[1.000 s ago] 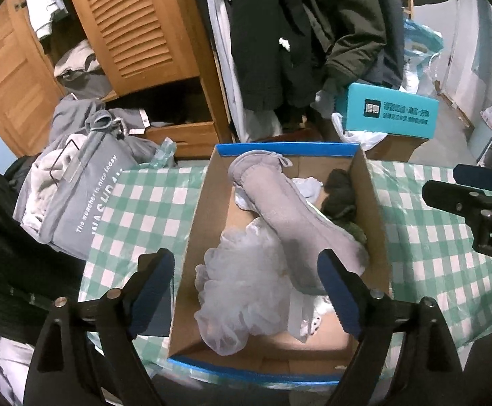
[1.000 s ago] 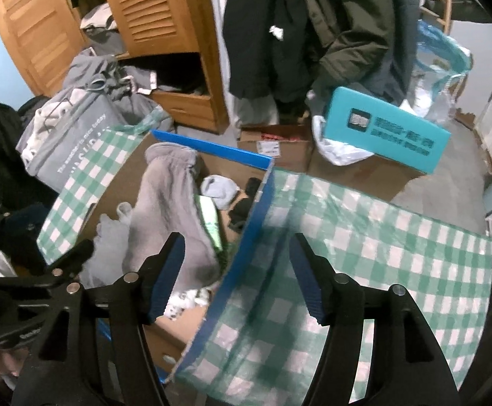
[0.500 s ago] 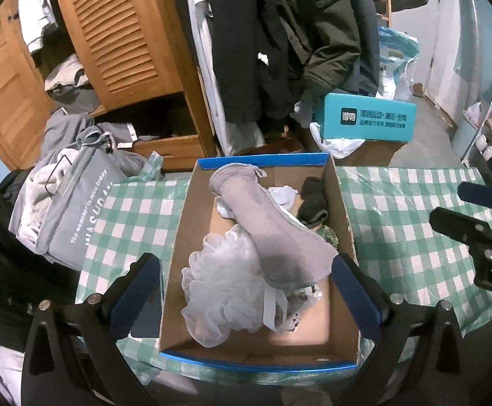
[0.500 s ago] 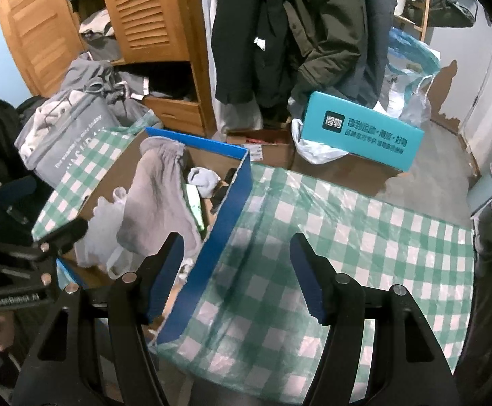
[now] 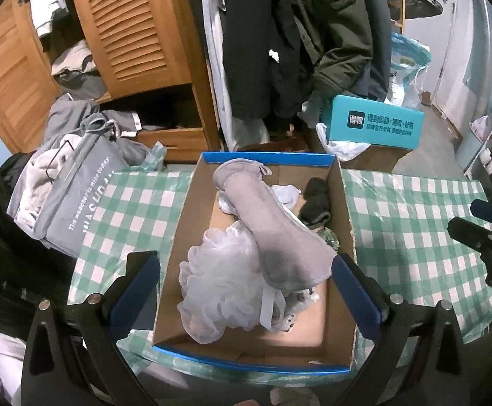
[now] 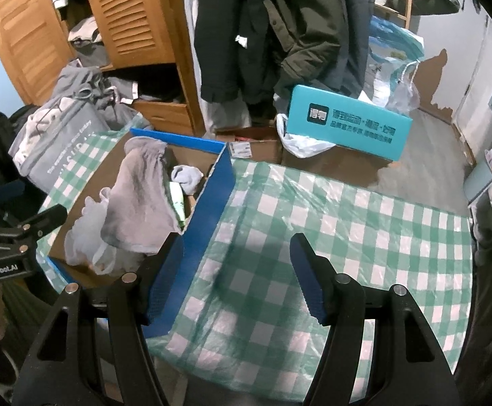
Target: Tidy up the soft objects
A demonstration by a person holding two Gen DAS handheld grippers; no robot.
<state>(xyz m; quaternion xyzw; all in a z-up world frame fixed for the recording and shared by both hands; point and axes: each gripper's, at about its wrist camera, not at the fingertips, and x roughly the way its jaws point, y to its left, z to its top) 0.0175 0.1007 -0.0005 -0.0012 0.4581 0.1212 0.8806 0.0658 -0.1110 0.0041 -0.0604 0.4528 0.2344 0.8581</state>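
Note:
An open cardboard box with a blue rim (image 5: 185,216) stands on the green checked table. In it lie a long grey sock (image 5: 273,223), a white mesh bath pouf (image 5: 225,287), a dark sock (image 5: 317,199) and a small white sock (image 5: 286,193). My left gripper (image 5: 246,291) is open and empty, held above the box's near end. My right gripper (image 6: 235,270) is open and empty over the checked cloth to the right of the box (image 6: 218,203). The grey sock (image 6: 137,199) and the pouf (image 6: 86,237) also show in the right wrist view.
A grey tote bag of clothes (image 5: 66,196) sits left of the table. A teal carton (image 5: 374,125) lies on boxes behind the table, under hanging coats (image 5: 296,34). A wooden wardrobe (image 5: 127,34) stands at the back left. The checked cloth (image 6: 347,237) extends right of the box.
Both grippers have drawn back and up from the box, so more of the box and table shows. The soft things in the box have not moved.

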